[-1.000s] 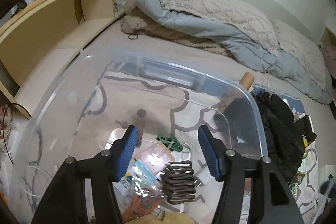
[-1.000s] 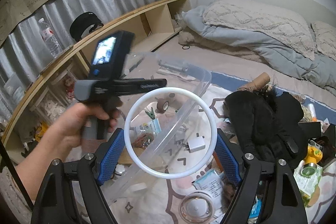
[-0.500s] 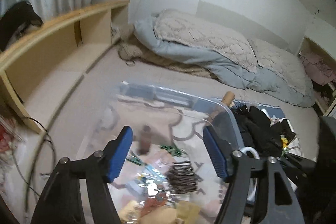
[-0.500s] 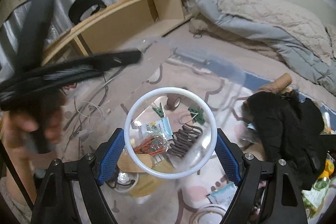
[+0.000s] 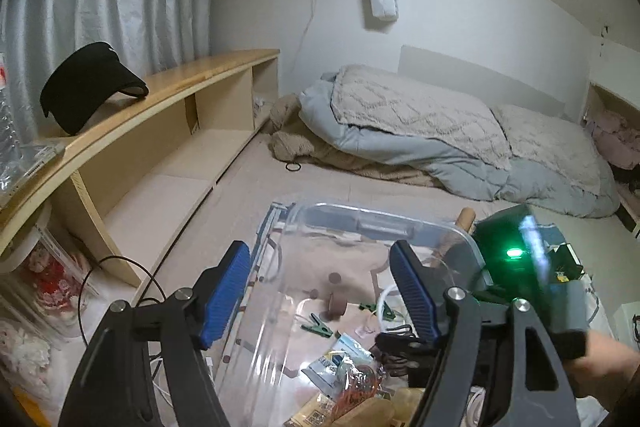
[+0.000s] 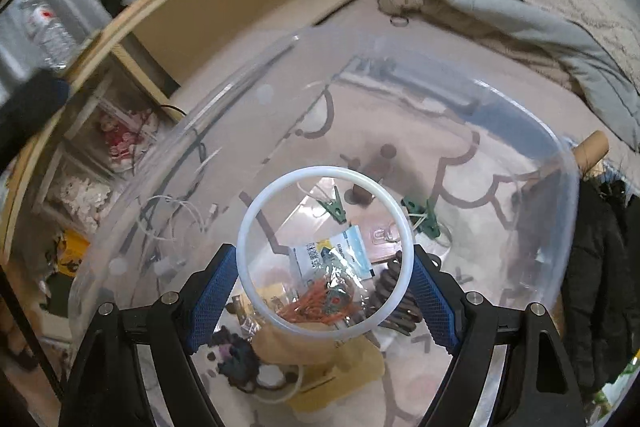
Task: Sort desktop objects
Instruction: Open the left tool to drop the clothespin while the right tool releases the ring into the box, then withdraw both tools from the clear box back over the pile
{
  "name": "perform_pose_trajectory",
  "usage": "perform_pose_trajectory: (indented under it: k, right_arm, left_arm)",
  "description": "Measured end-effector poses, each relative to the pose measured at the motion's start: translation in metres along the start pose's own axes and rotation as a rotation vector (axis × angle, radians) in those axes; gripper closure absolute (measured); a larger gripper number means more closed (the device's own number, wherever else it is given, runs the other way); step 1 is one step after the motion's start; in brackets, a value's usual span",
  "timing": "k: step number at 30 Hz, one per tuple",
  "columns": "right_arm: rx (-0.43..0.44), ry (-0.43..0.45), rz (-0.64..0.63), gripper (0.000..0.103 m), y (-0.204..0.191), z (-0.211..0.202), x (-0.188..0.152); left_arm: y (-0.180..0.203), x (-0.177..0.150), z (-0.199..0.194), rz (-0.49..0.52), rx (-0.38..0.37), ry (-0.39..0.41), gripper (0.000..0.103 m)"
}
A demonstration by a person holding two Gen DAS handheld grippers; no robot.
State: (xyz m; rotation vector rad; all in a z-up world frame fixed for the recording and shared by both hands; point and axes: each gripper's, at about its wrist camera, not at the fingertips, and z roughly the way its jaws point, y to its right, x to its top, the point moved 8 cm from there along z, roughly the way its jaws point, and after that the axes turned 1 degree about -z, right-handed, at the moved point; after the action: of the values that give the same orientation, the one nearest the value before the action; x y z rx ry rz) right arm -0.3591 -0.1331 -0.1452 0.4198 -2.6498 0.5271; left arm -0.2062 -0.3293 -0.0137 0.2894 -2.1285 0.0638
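A clear plastic bin stands on the floor mat, holding green clips, a sachet, a bag of orange bands and a dark hair claw. My right gripper is shut on a white ring and hangs over the bin, pointing down into it. In the left wrist view my left gripper is above the bin's left near side. Its jaws are opening and nothing is between them. The right gripper's body, with a green light, and a hand show at right.
A long wooden shelf runs along the left with a black cap on top and a water bottle. Bedding lies at the back. A black jacket and a cardboard tube lie right of the bin. Cables trail at left.
My left gripper rose and drew back from the bin while its jaws widened. My right gripper carried the white ring from beside the bin to over its inside.
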Motion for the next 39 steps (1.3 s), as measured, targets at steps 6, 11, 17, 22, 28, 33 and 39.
perform_pose_trajectory:
  k: [6,11,17,22,28,33,39]
  right_arm:
    - [-0.058,0.023,-0.009,0.019,0.005,0.014,0.022]
    - [-0.009,0.089,0.015,0.000,0.010,0.011,0.034]
    - [0.001,0.115,0.005,0.000,0.017,0.002,0.028]
    - [0.003,0.143,-0.028,0.000,0.021,-0.012,0.015]
    - [0.038,0.185,-0.075,0.000,0.011,-0.035,0.002]
    - [0.063,0.226,-0.125,0.000,-0.001,-0.058,-0.010]
    - [0.079,0.292,-0.177,0.000,-0.013,-0.088,-0.025]
  left_arm:
    - [-0.007,0.003,0.000,-0.014,0.004,0.014,0.030]
    - [-0.011,0.001,0.000,-0.016,0.006,0.007,0.030]
    - [-0.012,-0.003,0.001,-0.022,0.011,-0.006,0.029]
    - [-0.006,-0.007,0.001,-0.006,0.017,-0.019,0.029]
    - [0.010,-0.011,-0.002,0.025,0.015,-0.032,0.029]
    - [0.022,-0.013,-0.011,0.047,0.015,-0.035,0.029]
    - [0.026,-0.018,-0.032,0.052,0.031,-0.027,0.029]
